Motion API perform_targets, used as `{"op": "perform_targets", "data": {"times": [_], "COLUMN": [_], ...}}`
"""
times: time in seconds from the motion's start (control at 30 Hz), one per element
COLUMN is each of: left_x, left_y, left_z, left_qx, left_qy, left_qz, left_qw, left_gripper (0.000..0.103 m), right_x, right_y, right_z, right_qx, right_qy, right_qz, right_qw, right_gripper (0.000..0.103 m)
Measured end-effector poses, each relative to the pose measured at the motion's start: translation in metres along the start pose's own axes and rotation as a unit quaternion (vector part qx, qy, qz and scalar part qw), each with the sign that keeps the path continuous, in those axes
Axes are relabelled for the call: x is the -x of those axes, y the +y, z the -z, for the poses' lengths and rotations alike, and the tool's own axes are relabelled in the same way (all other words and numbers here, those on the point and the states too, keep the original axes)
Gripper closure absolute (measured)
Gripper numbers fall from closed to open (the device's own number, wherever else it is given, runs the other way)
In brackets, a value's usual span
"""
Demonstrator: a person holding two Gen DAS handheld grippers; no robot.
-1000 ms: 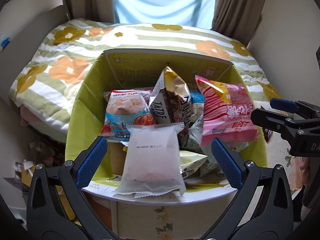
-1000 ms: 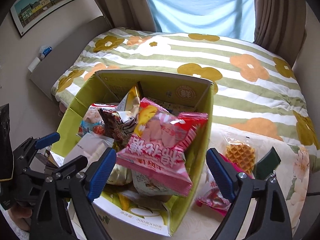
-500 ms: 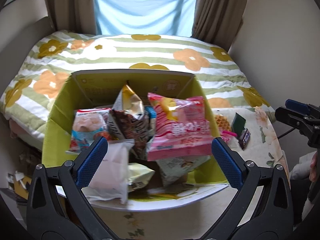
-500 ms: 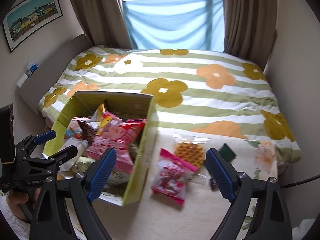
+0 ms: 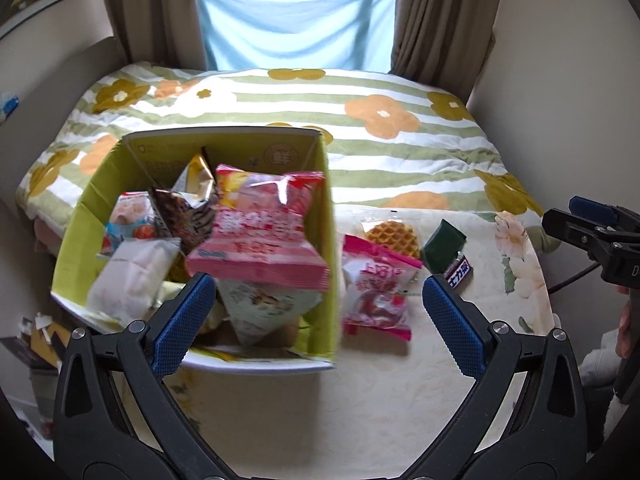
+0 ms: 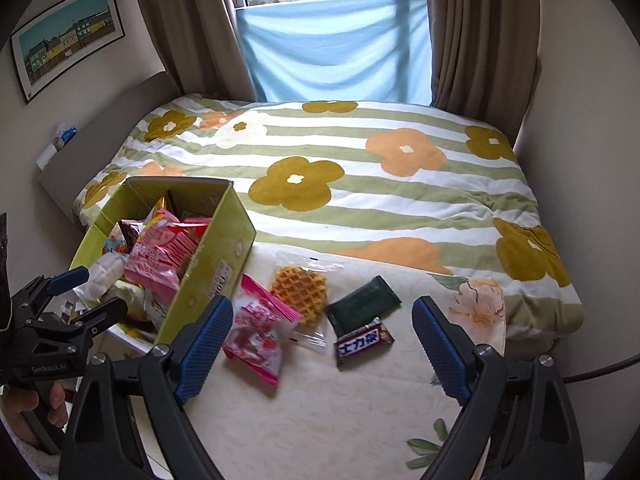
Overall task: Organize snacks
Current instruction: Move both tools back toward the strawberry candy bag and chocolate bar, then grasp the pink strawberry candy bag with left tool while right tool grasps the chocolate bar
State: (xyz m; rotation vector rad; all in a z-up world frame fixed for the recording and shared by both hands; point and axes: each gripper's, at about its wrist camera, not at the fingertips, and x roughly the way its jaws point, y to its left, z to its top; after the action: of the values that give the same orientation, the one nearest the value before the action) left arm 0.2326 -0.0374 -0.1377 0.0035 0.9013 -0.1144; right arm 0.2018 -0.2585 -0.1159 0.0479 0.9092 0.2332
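Observation:
A yellow-green cardboard box (image 5: 326,240) (image 6: 224,256) stands on the cream table, stuffed with snack bags, a big pink bag (image 5: 260,236) on top. To its right lie a small pink strawberry packet (image 5: 376,292) (image 6: 260,328), a wrapped waffle (image 5: 394,236) (image 6: 300,292), a dark green packet (image 5: 444,246) (image 6: 364,304) and a chocolate bar (image 5: 460,274) (image 6: 362,340). My left gripper (image 5: 316,320) is open and empty above the box's near right corner. My right gripper (image 6: 320,344) is open and empty above the loose snacks.
A bed with a striped flower blanket (image 6: 360,184) runs behind the table. Curtains and a window stand beyond it. The table edge (image 6: 504,320) drops off at the right. Clutter lies on the floor at the left (image 5: 36,332).
Both grippers have swung right and pulled back from the box. The loose snacks beside the box have come into view. Both stayed open and empty.

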Motion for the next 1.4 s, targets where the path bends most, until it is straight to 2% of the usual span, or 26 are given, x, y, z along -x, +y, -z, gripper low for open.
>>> {"op": "perform_targets", "data": {"times": [0.27,0.53,0.83,1.13,1.27,1.4], "left_x": [-0.013,-0.076,-0.153,-0.194,-0.203,-0.207], "left_y": [-0.063,-0.111,-0.115,-0.112,-0.115,-0.117], "left_z": [0.030,0.049,0.044,0.043,0.046,0.048], "left_qx": [0.031,-0.023,-0.049,-0.052,-0.063,-0.074], "left_qy": [-0.015,0.026,0.065,0.104,0.108,0.105], "left_qz": [-0.047,-0.071,-0.124,-0.133,-0.141,-0.136], "left_qw": [0.9983,0.9969,0.9890,0.9843,0.9822,0.9824], "left_gripper": [0.000,0.000,0.001,0.006,0.006,0.006], "right_x": [-0.021,-0.054,-0.098,-0.133,-0.143,-0.152], "right_y": [-0.042,-0.068,-0.084,-0.079,-0.074,-0.067], "right_z": [0.021,0.049,0.079,0.081,0.078,0.078], "right_qx": [0.035,0.049,0.033,0.040,0.060,0.118], "right_qy": [0.023,0.042,0.086,0.102,0.100,0.090], "right_qz": [-0.036,-0.064,-0.074,-0.087,-0.093,-0.096], "right_qw": [0.998,0.996,0.993,0.990,0.989,0.984], "right_gripper": [0.014,0.014,0.014,0.014,0.014,0.014]}}
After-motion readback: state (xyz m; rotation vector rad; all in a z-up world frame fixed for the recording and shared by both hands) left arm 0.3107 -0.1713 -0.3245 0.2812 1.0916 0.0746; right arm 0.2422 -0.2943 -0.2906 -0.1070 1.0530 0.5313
